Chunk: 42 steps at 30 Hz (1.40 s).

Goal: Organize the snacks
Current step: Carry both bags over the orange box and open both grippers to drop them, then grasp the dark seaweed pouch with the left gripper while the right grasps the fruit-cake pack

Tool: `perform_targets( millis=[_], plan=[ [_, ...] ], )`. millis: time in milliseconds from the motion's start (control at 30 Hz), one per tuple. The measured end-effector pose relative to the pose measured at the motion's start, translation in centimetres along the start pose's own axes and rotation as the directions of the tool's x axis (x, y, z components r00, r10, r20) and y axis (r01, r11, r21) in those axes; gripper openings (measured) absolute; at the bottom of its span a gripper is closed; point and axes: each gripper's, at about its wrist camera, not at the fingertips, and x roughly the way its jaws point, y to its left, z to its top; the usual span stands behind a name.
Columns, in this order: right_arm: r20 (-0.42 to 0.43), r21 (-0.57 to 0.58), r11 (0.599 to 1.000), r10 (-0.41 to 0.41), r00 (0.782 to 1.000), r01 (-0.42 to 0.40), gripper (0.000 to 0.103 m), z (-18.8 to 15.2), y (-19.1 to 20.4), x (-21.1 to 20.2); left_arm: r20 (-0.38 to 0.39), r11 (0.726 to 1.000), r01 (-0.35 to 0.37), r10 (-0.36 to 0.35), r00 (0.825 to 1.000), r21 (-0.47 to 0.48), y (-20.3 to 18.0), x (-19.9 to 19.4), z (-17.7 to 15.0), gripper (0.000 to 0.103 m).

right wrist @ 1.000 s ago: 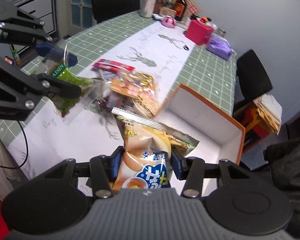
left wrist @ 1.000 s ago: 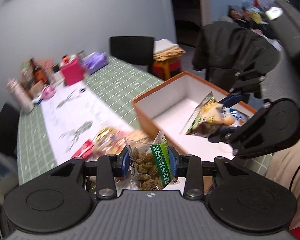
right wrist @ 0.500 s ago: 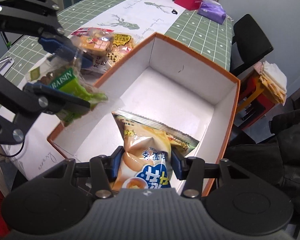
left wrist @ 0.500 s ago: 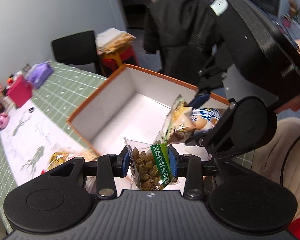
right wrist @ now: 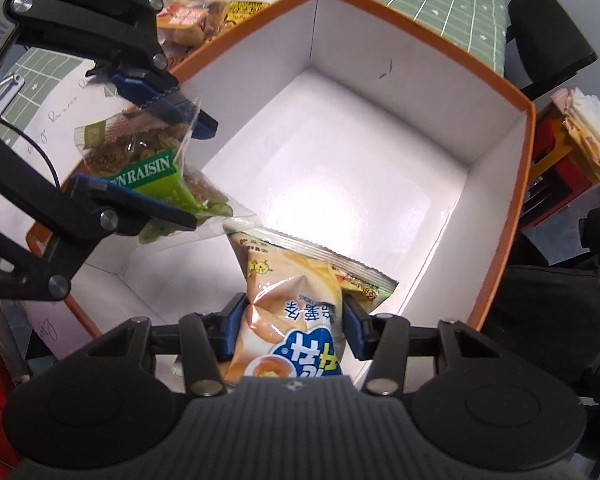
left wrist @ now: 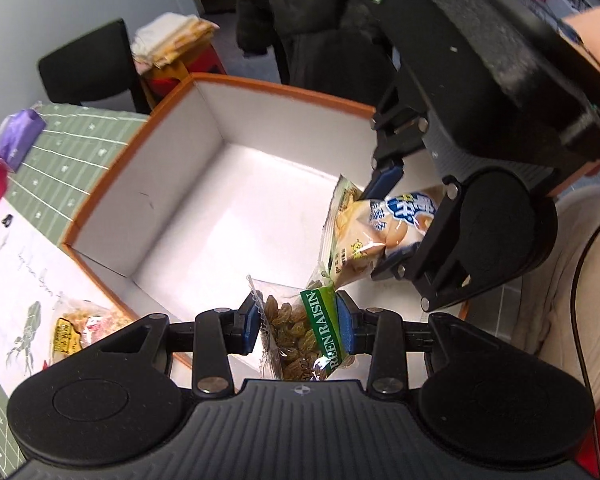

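Over the orange-rimmed white box [right wrist: 496, 80] on the worktop [left wrist: 80, 152], my left claw [left wrist: 296, 326] is clamped on the raisin packet [left wrist: 300, 336], and my right claw [right wrist: 294, 328] pinches the chips bag [right wrist: 296, 316]; both packs hang above its floor.

The raisin bag [right wrist: 140, 160] reads "RAISIN" on its green band, seemingly after "GREEN". The chip bag [right wrist: 296, 320] carries blue-outlined characters, too distorted to read.
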Motion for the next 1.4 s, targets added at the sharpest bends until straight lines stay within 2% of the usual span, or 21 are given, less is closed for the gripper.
perform_targets(
  millis=[133,300,500,600,667,867,900,933,1033,1133,1267,1400],
  plan=[
    [-0.051,-0.035,0.999,0.013,0.999,-0.014,0.049,0.4,0.2,1.1,-0.073,1.0,0.014,-0.012,0.997,0.018,0.0,1.5,0.1,0.044],
    [-0.093,-0.07,0.997,0.013,0.996,-0.02,0.05,1.0,0.4,2.0,-0.108,0.999,0.034,-0.031,0.994,0.031,0.0,2.2,-0.3,0.044],
    [-0.085,-0.057,0.998,0.016,0.996,-0.021,0.053,1.2,0.5,1.6,-0.146,0.998,0.061,-0.056,0.988,0.029,0.0,2.5,-0.6,0.051],
    [-0.088,-0.047,0.999,0.008,0.996,-0.012,0.053,1.2,0.5,1.5,-0.142,0.998,0.058,-0.053,0.988,0.029,-0.2,2.2,-0.8,0.053],
    [-0.088,-0.043,0.999,0.0,0.996,-0.004,0.054,1.1,0.5,1.3,-0.131,0.998,0.055,-0.052,0.99,0.02,-0.2,1.6,-1.0,0.06],
    [-0.046,-0.018,0.999,-0.031,0.998,0.031,0.054,1.3,0.6,-0.2,-0.085,0.999,0.042,-0.042,0.996,-0.002,0.2,-0.5,-1.4,0.062],
    [-0.03,-0.01,0.999,-0.043,0.999,0.043,0.058,1.4,0.7,-0.7,-0.076,1.0,0.029,-0.03,0.997,-0.01,0.2,-1.0,-1.5,0.062],
    [-0.015,-0.002,0.999,-0.054,0.998,0.054,0.068,1.4,0.8,-1.0,-0.067,1.0,0.016,-0.017,0.998,-0.02,0.3,-1.5,-1.7,0.062],
    [0.036,0.012,0.997,-0.082,0.996,0.082,0.069,1.9,1.0,-2.1,-0.054,0.996,-0.028,0.024,0.998,-0.083,1.1,-2.8,-2.2,0.062],
    [0.082,0.043,0.994,-0.106,0.991,0.103,0.069,2.5,1.5,-3.2,-0.063,0.975,-0.082,0.07,0.996,-0.205,2.3,-4.3,-2.9,0.062],
    [0.157,0.073,0.991,-0.125,0.98,0.115,0.07,3.4,2.3,-4.5,-0.053,0.924,-0.142,0.132,0.99,-0.356,4.5,-7.0,-4.5,0.063],
    [0.235,0.077,0.992,-0.119,0.965,0.103,0.07,4.6,3.3,-5.7,-0.044,0.881,-0.204,0.205,0.978,-0.426,6.6,-9.3,-6.5,0.07]
  ],
)
